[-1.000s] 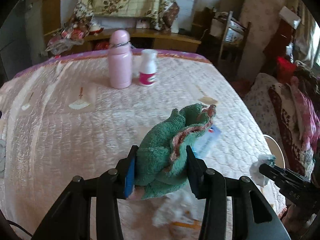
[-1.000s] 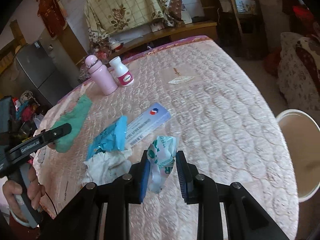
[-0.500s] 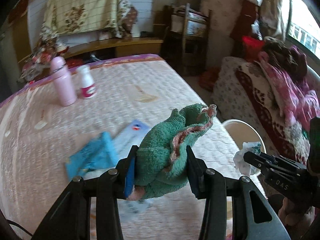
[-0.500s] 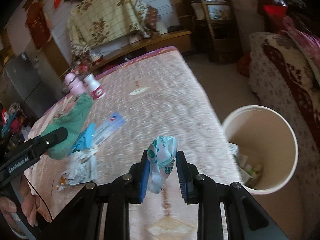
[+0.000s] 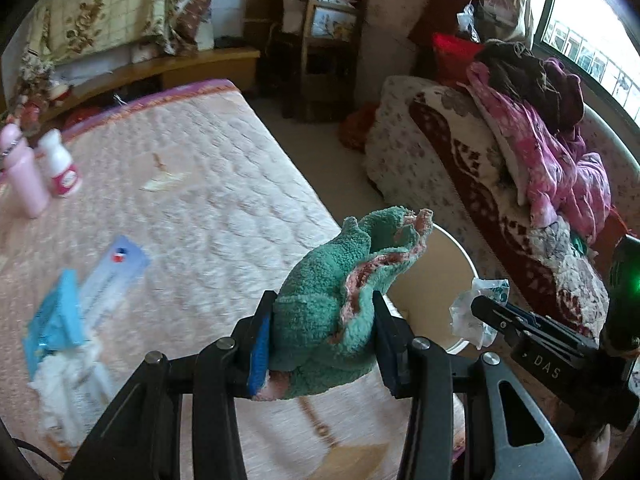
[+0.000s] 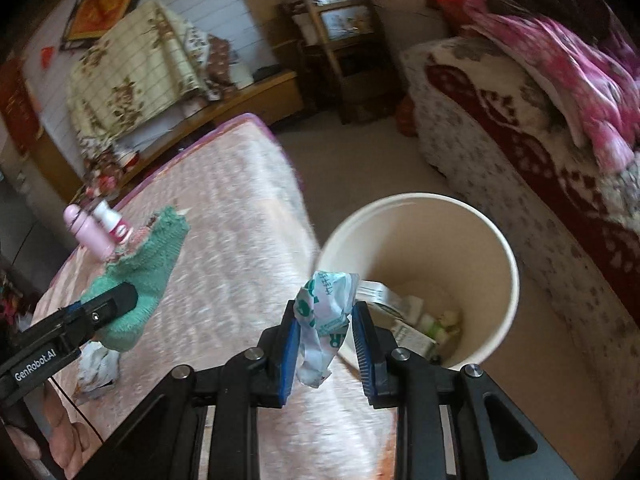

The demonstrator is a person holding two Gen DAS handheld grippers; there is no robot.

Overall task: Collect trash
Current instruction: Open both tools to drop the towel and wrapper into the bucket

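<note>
Quilted pink bedding fills the left of the right wrist view, and the crumpled white-and-green plastic wrapper pinched in the right tongs hangs at the near rim of the cream round waste bin, at lower centre. A second ago that bin sat only at the right edge of this view; now its mouth lies open ahead, cartons showing at the bottom, so the carry looks nearly done and the release is likely next. In the left wrist view, the left tongs clamp the bunched green fleece cloth with a pink lining at lower centre, swung over from mid-bed to the bed's edge, with the bin showing behind it. A blue packet, a long pale box and crumpled white tissue lie on the bed at lower left, yet uncollected. A pink bottle and white bottle stand at far left. Bare floor opens between the bed and the patterned sofa at right; the two tongs sit close together.
</note>
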